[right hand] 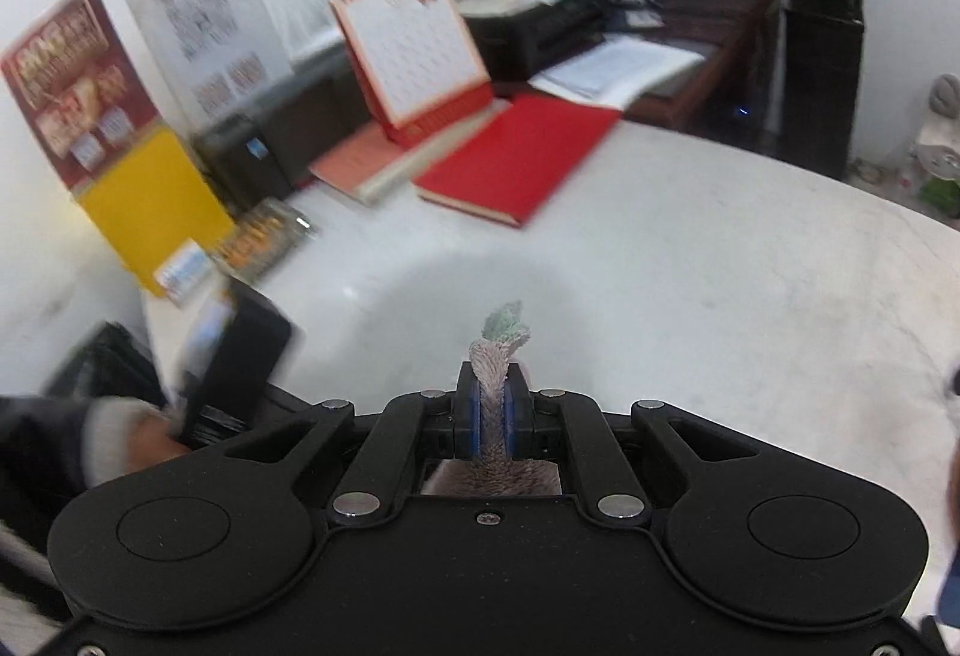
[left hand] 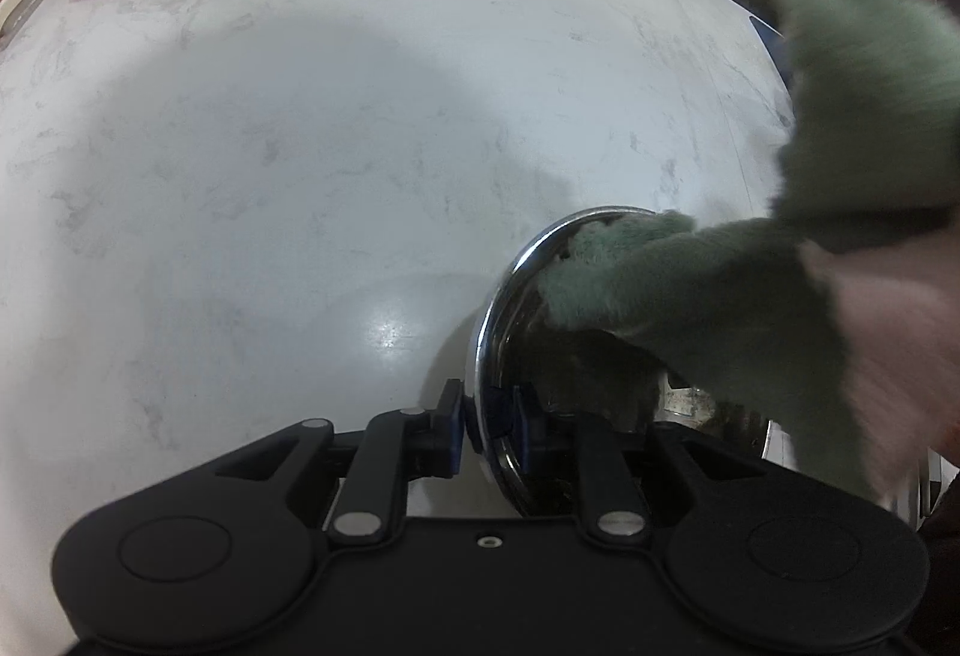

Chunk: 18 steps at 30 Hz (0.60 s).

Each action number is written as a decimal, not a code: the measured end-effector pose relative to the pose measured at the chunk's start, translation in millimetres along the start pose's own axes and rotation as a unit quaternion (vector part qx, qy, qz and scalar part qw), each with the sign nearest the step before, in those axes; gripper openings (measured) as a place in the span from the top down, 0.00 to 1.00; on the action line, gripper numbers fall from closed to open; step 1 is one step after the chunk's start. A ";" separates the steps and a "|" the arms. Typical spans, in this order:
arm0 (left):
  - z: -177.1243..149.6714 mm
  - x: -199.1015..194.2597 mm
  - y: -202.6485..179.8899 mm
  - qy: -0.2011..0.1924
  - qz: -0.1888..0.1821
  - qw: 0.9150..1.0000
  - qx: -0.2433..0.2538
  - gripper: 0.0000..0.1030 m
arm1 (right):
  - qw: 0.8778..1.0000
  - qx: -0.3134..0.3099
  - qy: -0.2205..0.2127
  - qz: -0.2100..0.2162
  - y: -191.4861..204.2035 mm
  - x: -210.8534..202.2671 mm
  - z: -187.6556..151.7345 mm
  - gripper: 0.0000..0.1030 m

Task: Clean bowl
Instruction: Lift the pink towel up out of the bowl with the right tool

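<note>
The shiny round steel bowl point(left hand: 510, 356) stands tipped on edge on the white marbled tabletop point(left hand: 300, 146), its rim pinched between the fingers of the left gripper point(left hand: 489, 413), which are nearly closed, one pad outside the wall and one inside. A fluffy green-and-pink cloth point(left hand: 720, 308) reaches into the bowl from the right of those fingers, its green end lying against the upper inside wall; nothing else can be made out inside beyond dark reflections. Much of the cloth is blurred.

The right gripper point(right hand: 492, 410) has its fingers fully closed on the same cloth point(right hand: 495, 356), a tuft of which sticks up just beyond the blue pads point(right hand: 477, 419).

Well beyond the right fingers lie a red hardcover notebook point(right hand: 528, 158) and a standing desk calendar point(right hand: 414, 50); to their left a yellow box point(right hand: 150, 200) and a person's hand point(right hand: 132, 434). The bare tabletop lies directly ahead.
</note>
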<state>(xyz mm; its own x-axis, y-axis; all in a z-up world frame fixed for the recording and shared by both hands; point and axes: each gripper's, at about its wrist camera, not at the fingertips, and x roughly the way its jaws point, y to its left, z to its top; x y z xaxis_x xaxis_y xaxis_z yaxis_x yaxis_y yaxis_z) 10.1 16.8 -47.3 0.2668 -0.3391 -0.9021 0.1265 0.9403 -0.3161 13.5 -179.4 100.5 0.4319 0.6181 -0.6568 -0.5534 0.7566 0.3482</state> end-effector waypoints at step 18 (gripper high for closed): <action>2.7 1.0 -7.1 0.009 0.007 1.000 0.007 0.83 | 0.993 0.054 0.053 -0.088 -98.8 46.2 -35.0 0.69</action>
<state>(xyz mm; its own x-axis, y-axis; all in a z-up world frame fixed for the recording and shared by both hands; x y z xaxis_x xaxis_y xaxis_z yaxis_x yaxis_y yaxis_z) 12.1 9.8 -45.1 0.2506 -0.3245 -0.9121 0.1367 0.9446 -0.2986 63.2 -233.1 12.3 0.4347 0.4518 -0.7790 -0.3932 0.8735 0.2872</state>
